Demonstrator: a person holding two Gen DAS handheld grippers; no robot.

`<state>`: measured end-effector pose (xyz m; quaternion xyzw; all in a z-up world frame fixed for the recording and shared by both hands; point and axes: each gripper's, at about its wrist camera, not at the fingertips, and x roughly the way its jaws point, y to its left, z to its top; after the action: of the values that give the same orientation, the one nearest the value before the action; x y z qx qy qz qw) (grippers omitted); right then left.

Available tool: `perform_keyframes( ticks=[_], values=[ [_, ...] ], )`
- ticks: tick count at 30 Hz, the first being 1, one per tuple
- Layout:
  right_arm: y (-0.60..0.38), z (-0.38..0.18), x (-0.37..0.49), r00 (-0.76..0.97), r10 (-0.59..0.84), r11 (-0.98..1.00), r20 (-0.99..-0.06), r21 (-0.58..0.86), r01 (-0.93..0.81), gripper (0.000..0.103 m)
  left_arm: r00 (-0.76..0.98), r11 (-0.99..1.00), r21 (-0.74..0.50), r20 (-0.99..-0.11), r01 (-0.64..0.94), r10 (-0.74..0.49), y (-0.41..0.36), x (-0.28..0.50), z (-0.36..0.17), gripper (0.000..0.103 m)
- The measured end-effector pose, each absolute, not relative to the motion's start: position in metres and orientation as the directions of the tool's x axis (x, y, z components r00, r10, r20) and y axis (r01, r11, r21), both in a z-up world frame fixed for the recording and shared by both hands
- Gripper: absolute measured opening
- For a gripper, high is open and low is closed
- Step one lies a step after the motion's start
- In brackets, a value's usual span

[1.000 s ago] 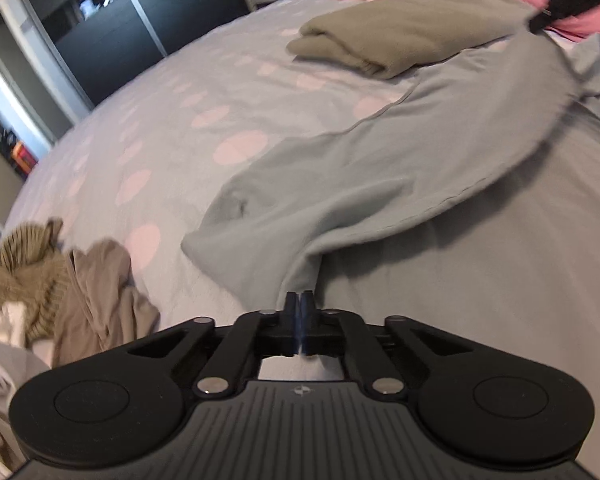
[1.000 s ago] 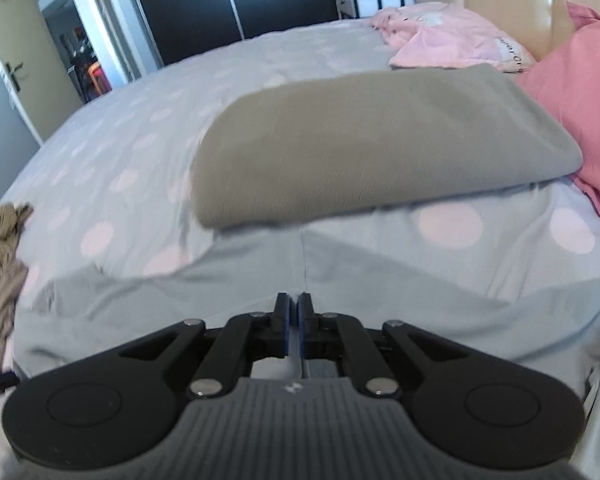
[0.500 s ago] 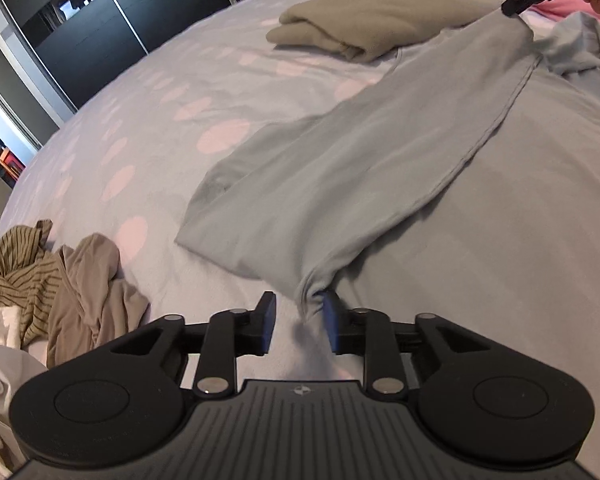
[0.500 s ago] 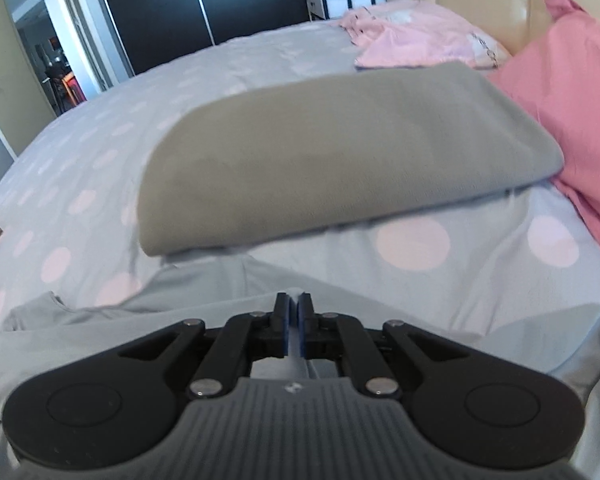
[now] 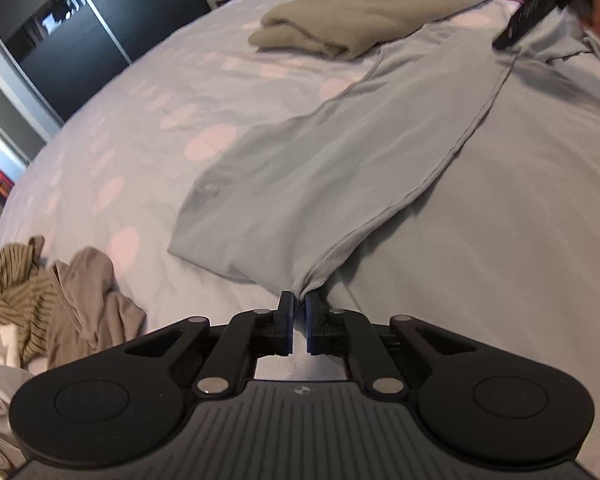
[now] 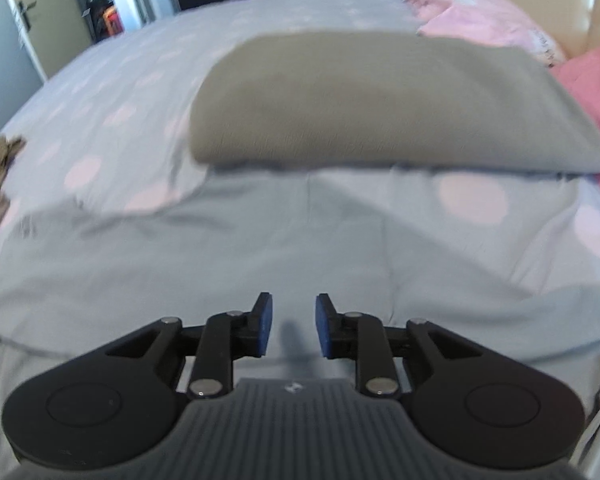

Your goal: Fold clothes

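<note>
A pale grey garment [image 5: 324, 168] lies spread on the bed, its left side folded over along a hemmed edge. It also fills the middle of the right wrist view [image 6: 260, 248]. My left gripper [image 5: 298, 304] is nearly shut, its tips around a bunched corner of the garment's hem. My right gripper [image 6: 294, 308] is open and empty, just above the garment's flat cloth. From the left wrist view the right gripper [image 5: 512, 36] is at the garment's far end.
A folded olive-grey garment [image 6: 380, 100] lies beyond the grey one, also in the left wrist view [image 5: 364, 12]. Pink clothes and a pink pillow [image 6: 588, 92] are at the right. A heap of brown and striped clothes [image 5: 52, 300] lies at the left. Dark wardrobe doors [image 5: 80, 20] stand behind.
My right gripper has opened and let go of the grey garment, which now lies flat. My left gripper opened half a second ago and has closed again around the hem corner.
</note>
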<state>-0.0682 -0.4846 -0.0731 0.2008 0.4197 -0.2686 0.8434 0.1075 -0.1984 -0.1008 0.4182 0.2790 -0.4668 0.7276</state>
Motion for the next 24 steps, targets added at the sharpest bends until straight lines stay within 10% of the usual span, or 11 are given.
perform_keyframes(
  ticks=[7, 20, 24],
  values=[
    [-0.486, -0.098, -0.088, 0.447, -0.243, 0.737, -0.861, 0.136, 0.662, 0.026, 0.452, 0.253, 0.386, -0.838, 0.887, -0.306, -0.185, 0.118, -0.125, 0.000],
    [-0.479, -0.067, -0.115, 0.491, -0.295, 0.727, -0.820, 0.141, 0.672, 0.028, 0.392, 0.307, 0.277, -0.814, 0.911, -0.428, -0.190, 0.121, -0.112, 0.015],
    [-0.489, -0.065, -0.136, 0.480, -0.321, 0.692, -0.817, 0.144, 0.708, 0.028, 0.420, 0.308, 0.318, -0.832, 0.897, -0.362, -0.200, 0.119, -0.117, 0.000]
  ],
)
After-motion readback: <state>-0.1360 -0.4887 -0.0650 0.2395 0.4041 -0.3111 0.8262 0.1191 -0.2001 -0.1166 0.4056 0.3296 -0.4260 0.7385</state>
